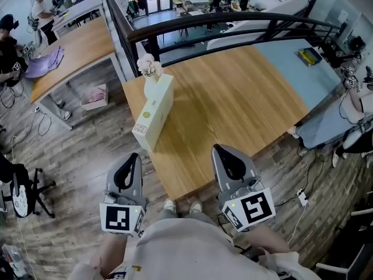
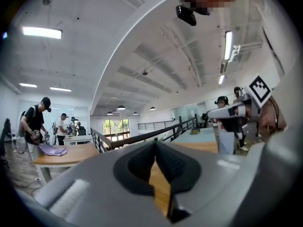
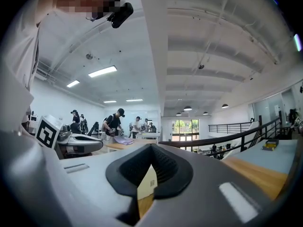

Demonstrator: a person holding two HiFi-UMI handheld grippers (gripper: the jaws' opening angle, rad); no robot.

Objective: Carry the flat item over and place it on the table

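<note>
The wooden desk (image 1: pixel 233 107) carries the flat cream box (image 1: pixel 154 112) on its left edge, judged light, stiff and smooth, best pinched across its thin long sides at mid-length, while the left gripper (image 1: pixel 132 158) and right gripper (image 1: pixel 219 151) hover nearer, jaws together and empty.

Cream box (image 1: pixel 156 114), wood-grain table (image 1: pixel 233 107)
</note>
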